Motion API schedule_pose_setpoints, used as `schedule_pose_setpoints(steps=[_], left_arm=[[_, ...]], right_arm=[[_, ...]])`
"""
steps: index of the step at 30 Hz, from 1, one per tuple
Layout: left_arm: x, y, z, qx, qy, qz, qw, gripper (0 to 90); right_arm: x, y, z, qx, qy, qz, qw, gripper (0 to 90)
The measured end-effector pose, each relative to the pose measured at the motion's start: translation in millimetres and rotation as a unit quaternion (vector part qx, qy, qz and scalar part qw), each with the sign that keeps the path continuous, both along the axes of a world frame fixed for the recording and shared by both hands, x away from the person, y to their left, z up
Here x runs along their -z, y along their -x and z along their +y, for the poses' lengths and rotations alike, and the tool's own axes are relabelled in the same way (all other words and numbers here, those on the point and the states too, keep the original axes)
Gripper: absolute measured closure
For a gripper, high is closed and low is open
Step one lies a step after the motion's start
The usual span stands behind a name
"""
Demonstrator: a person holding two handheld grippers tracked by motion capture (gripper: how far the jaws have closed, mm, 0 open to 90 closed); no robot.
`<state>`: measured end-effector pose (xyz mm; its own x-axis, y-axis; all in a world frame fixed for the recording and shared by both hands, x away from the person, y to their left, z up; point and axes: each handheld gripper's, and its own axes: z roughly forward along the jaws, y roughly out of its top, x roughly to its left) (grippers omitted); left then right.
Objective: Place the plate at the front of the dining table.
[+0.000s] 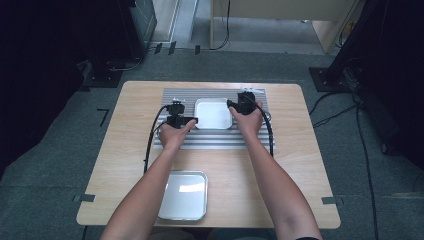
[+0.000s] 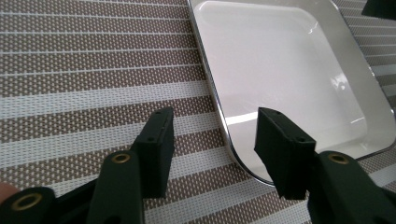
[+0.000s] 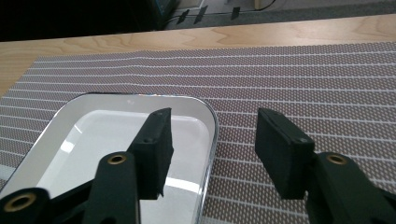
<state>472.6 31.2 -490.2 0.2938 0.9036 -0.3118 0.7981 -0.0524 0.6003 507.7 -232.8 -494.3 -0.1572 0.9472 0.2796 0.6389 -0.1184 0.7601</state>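
A white square tray [image 1: 213, 113] with a shiny rim lies on a striped placemat [image 1: 215, 141] at the middle of the table. My left gripper [image 1: 194, 120] is at the tray's left edge. In the left gripper view the tray [image 2: 280, 70] has its rim between the open jaws of my left gripper [image 2: 215, 144], and the pads stand clear of it. My right gripper [image 1: 232, 104] is at the tray's right edge. In the right gripper view my right gripper [image 3: 215, 144] is open astride the rim of the tray [image 3: 116, 135], with gaps on both sides.
A second, metal-looking tray [image 1: 184, 195] sits near the front edge of the wooden table [image 1: 300, 175]. Cables trail from both grippers across the mat. Around the table is grey floor with cables and dark stands.
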Motion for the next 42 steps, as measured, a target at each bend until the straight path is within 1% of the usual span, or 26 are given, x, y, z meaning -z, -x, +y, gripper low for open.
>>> schedule_pose_setpoints(steps=[3, 4, 6, 7, 9, 11, 13, 14, 15, 16, 17, 19, 21, 23, 24, 25, 29, 30, 31, 34, 35, 36, 37, 38, 40, 42], left_arm=[[-4.7, 4.8, 4.4, -0.009, -0.003, -0.009, 0.9999, 39.8], [-6.4, 6.6, 5.7, -0.010, -0.005, -0.012, 0.9999, 38.9], [-8.0, 8.3, 7.0, -0.005, -0.005, -0.011, 0.9999, 36.2], [-10.4, 11.7, 9.0, 0.007, -0.002, -0.008, 0.9999, 33.4], [-12.8, 16.0, 10.9, 0.020, 0.000, -0.005, 0.9998, 29.0], [-14.8, 20.6, 13.2, 0.030, -0.002, -0.002, 0.9995, 26.0], [-16.4, 24.9, 17.9, 0.040, 0.005, -0.002, 0.9992, 23.3], [-16.4, 24.9, 17.9, 0.040, 0.005, -0.002, 0.9992, 21.5], [-17.8, 29.3, 23.5, 0.041, 0.014, -0.004, 0.9991, 21.3], [-18.2, 31.4, 26.2, 0.039, 0.016, -0.006, 0.9991, 20.9], [-18.3, 33.5, 28.8, 0.037, 0.018, -0.008, 0.9991, 20.7], [-18.8, 37.4, 33.7, 0.038, 0.019, -0.011, 0.9990, 20.2], [-20.5, 41.9, 37.6, 0.039, 0.018, -0.015, 0.9990, 19.7], [-22.9, 47.4, 40.3, 0.042, 0.018, -0.021, 0.9987, 19.2], [-22.9, 47.4, 40.3, 0.042, 0.018, -0.021, 0.9987, 18.9], [-25.6, 53.2, 41.9, 0.047, 0.015, -0.029, 0.9984, 18.5], [-28.7, 63.8, 46.0, 0.054, 0.014, -0.040, 0.9977, 17.5], [-28.7, 63.8, 46.0, 0.054, 0.014, -0.040, 0.9977, 17.0], [-29.6, 68.3, 49.5, 0.054, 0.015, -0.044, 0.9975, 17.0], [-30.4, 72.4, 53.7, 0.053, 0.016, -0.047, 0.9974, 17.0], [-30.9, 76.6, 58.0, 0.050, 0.017, -0.050, 0.9973, 17.0], [-30.9, 76.6, 58.0, 0.050, 0.017, -0.050, 0.9973, 17.0], [-31.0, 80.8, 62.2, 0.048, 0.017, -0.052, 0.9973, 17.0], [-31.0, 80.8, 62.2, 0.048, 0.017, -0.052, 0.9973, 17.0], [-31.9, 87.2, 69.2, 0.045, 0.015, -0.058, 0.9972, 17.0], [-32.1, 89.2, 71.6, 0.044, 0.015, -0.060, 0.9971, 17.0]], right_arm=[[-3.4, 4.4, -3.8, 0.001, -0.018, 0.014, 0.9997, 43.2], [-4.0, 6.0, -5.1, 0.001, -0.024, 0.021, 0.9995, 42.8], [-4.6, 10.0, -7.9, 0.000, -0.029, 0.032, 0.9991, 43.1], [-4.7, 12.8, -8.9, 0.001, -0.029, 0.031, 0.9991, 42.5], [-4.8, 18.9, -11.2, -0.002, -0.025, 0.027, 0.9993, 39.2], [-5.5, 24.9, -13.2, -0.007, -0.024, 0.023, 0.9994, 35.2], [-6.8, 30.7, -15.9, -0.013, -0.019, 0.019, 0.9995, 31.7], [-7.6, 33.1, -17.3, -0.015, -0.019, 0.019, 0.9995, 30.8], [-8.6, 35.7, -18.0, -0.014, -0.018, 0.022, 0.9995, 30.6], [-9.3, 38.3, -18.9, -0.014, -0.017, 0.023, 0.9995, 30.6], [-10.3, 40.9, -20.2, -0.013, -0.023, 0.023, 0.9994, 30.3], [-11.8, 45.9, -21.1, -0.016, -0.020, 0.024, 0.9994, 29.6], [-13.7, 51.0, -21.9, -0.021, -0.015, 0.021, 0.9994, 28.0], [-16.7, 55.9, -23.1, -0.017, -0.005, 0.019, 0.9997, 27.9], [-18.6, 58.5, -24.1, -0.015, -0.005, 0.018, 0.9997, 27.6], [-20.2, 60.8, -25.5, -0.013, -0.008, 0.014, 0.9998, 27.5], [-24.0, 69.6, -29.1, -0.012, -0.007, 0.010, 0.9999, 25.5], [-24.4, 72.0, -29.7, -0.013, -0.004, 0.008, 0.9999, 25.1], [-25.0, 74.4, -29.9, -0.014, -0.002, 0.006, 0.9999, 24.5], [-27.1, 81.9, -31.3, -0.021, 0.005, 0.001, 0.9998, 23.3], [-27.8, 84.5, -32.1, -0.024, 0.006, -0.001, 0.9997, 22.7], [-27.8, 84.5, -32.1, -0.024, 0.006, -0.001, 0.9997, 22.7], [-29.5, 90.0, -34.1, -0.026, 0.011, -0.004, 0.9996, 22.3], [-29.5, 90.0, -34.1, -0.026, 0.011, -0.004, 0.9996, 22.3], [-30.5, 98.4, -38.1, -0.029, 0.018, -0.006, 0.9994, 21.6], [-30.4, 103.8, -41.4, -0.029, 0.020, -0.007, 0.9994, 21.4]])
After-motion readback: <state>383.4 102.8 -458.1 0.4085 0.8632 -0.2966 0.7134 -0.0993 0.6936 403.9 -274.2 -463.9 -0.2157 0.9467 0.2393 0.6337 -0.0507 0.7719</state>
